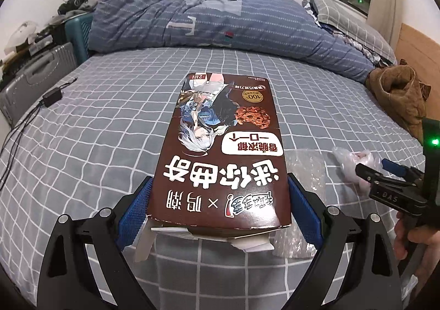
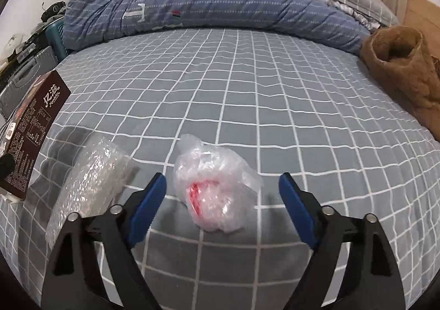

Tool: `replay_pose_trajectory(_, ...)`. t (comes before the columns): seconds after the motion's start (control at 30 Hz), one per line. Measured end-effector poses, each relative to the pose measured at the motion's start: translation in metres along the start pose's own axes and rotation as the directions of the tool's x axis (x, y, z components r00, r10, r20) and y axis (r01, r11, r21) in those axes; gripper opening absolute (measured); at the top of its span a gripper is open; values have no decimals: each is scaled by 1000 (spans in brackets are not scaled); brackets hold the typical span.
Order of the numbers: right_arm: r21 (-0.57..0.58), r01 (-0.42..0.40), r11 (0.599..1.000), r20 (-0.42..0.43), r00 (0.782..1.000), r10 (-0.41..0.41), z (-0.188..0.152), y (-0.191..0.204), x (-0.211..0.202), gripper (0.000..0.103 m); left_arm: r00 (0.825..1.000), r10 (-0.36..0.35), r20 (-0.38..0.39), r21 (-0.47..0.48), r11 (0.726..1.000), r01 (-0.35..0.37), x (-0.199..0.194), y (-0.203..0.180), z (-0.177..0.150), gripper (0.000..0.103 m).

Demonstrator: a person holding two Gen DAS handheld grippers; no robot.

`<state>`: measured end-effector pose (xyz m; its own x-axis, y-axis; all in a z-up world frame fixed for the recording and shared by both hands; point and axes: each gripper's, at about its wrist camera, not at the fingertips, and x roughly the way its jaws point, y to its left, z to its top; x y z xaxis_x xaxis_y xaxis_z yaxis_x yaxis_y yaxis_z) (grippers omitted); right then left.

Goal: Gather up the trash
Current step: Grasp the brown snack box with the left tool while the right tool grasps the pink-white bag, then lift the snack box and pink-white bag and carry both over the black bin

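Hard to see: underside of cookie box (image 1: 222,156) hidden, so can't tell if lifted or flat on the bed (image 1: 96,123). Torn white flaps at near end. In right view, box (image 2: 30,131) cut off by left edge, tilted, dark side w/ small print showing. Bubble wrap (image 1: 305,172) see-through, partly behind box in left view. Red bit inside plastic bag (image 2: 214,186), too crumpled to name.

Left gripper (image 1: 220,208): pointing fwd along bed, blue pads (image 1: 137,211) pressed on both long sides of box near its end. Holding box, tight grip.

Right gripper (image 2: 222,194): low over bed, spread wide, a pad each side of bag, not touching it. In left view, right gripper (image 1: 370,172) comes in from right side, tips at bag (image 1: 354,164), bare hand (image 1: 418,241) on handle, green light on its body.

Only left view: box front w/ cartoon girl & cookie, black charger (image 1: 51,97) w/ cable near bed's left edge, grey suitcase (image 1: 35,79).
Only right view: bubble wrap (image 2: 90,189) whole, lying just left of bag, beside box.
Both: blue blanket (image 2: 206,2) bunched at far side, brown jacket (image 2: 404,68) on right.
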<state>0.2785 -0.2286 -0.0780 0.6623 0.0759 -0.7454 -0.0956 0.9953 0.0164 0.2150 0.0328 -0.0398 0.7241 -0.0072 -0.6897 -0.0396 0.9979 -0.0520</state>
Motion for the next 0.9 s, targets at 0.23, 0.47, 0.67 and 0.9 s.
replay_pose_trajectory(0.23,-55,-17,998,-34,999,15,-2,8,12,49,1000,2,-8,4,1000,-1,7,-1,0,90)
replay_pose_trajectory(0.47,-64,7,998,0,1000,-7,-5,12,-8,46,1000,-8,6,8,1000,8,-1,-6,-1,90)
replay_pose_trajectory(0.67,-36,4,999,38,999,-2,-9,11,-36,46,1000,-14,20,-4,1000,14,-13,-11,-8,90)
replay_pose_trajectory(0.9,-31,24,999,64,998,-22,-16,12,-58,46,999,-27,24,-5,1000,27,-27,-17,-19,90)
